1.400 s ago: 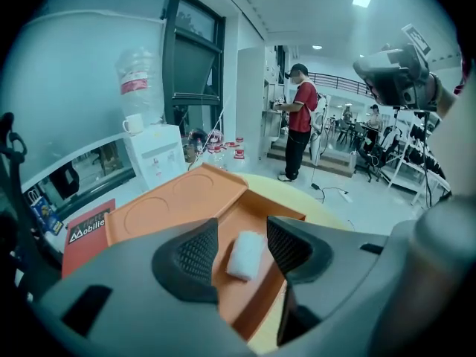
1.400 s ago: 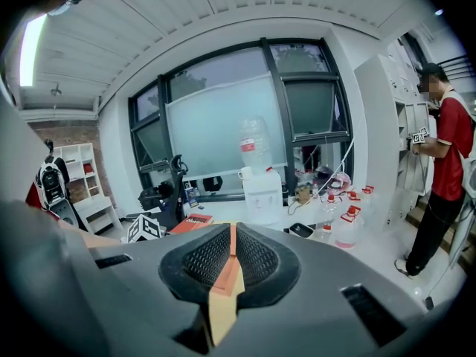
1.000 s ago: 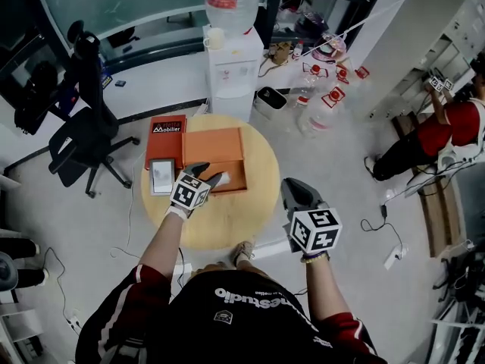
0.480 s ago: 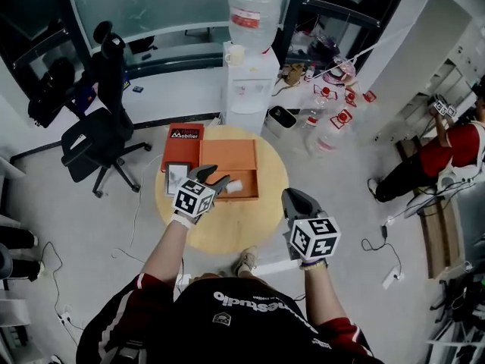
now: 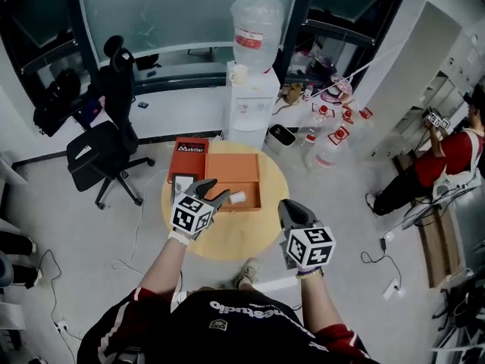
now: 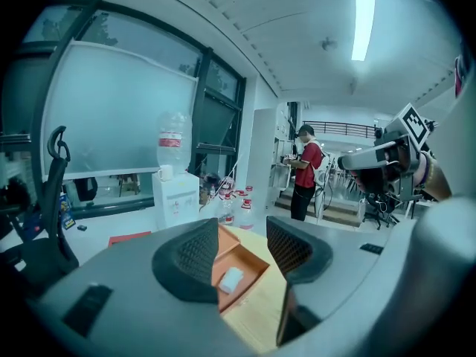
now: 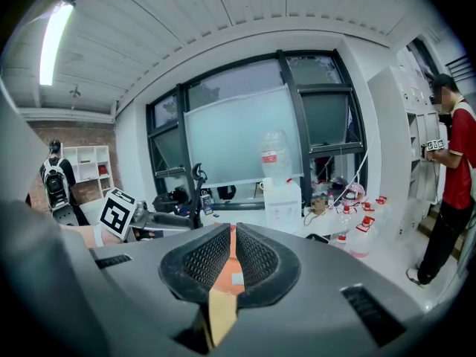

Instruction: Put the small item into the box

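Here, task's thing: small white item (image 5: 237, 197) lying flat inside the open orange box (image 5: 231, 169), toward its near right part.
Left gripper (image 5: 211, 189): spread wide, empty, raised just beside the box's near rim, aimed at the item.
Right gripper (image 5: 289, 206): pressed nearly together on nothing, held by the round table's (image 5: 242, 237) right edge.
Step in hand: judged as placing done and release made, with only the withdrawal left.
Next move: probably a lift straight back, clear of the rim; perhaps fitting the red panel (image 5: 189, 148), possibly the lid, beside the box's far-left corner.
Edges: low box walls, near rim closest to the left jaws.
Open room: bare tabletop toward the person; water dispenser (image 5: 248, 101) beyond the far edge, office chair (image 5: 102, 139) apart at left.
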A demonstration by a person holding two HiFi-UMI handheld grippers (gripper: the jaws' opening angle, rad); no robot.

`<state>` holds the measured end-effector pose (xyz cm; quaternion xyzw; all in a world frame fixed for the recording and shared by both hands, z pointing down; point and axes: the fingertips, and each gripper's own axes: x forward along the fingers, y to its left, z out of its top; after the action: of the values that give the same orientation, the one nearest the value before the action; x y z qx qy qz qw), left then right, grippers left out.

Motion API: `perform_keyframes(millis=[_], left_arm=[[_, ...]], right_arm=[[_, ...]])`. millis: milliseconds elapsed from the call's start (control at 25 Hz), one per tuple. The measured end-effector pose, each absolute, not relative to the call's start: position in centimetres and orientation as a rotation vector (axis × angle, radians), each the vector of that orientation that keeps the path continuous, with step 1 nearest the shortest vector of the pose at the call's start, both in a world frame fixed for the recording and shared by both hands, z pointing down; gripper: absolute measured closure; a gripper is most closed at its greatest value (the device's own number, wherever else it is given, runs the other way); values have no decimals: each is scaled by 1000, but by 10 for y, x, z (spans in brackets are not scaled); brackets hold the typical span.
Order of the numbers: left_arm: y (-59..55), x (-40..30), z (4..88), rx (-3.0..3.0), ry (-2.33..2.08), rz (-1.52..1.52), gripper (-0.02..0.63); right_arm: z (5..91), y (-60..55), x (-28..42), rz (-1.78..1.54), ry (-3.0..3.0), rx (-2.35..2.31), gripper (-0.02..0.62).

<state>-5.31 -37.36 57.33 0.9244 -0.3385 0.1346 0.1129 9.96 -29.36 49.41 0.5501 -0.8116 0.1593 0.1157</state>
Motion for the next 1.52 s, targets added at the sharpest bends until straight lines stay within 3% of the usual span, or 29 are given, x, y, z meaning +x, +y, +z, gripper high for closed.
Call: perform_keyframes(millis=[1520], left_arm=[[-288, -120, 403, 2819, -1360, 1, 407]], right_arm=[[407, -254, 88, 295, -2519, 1695, 548]])
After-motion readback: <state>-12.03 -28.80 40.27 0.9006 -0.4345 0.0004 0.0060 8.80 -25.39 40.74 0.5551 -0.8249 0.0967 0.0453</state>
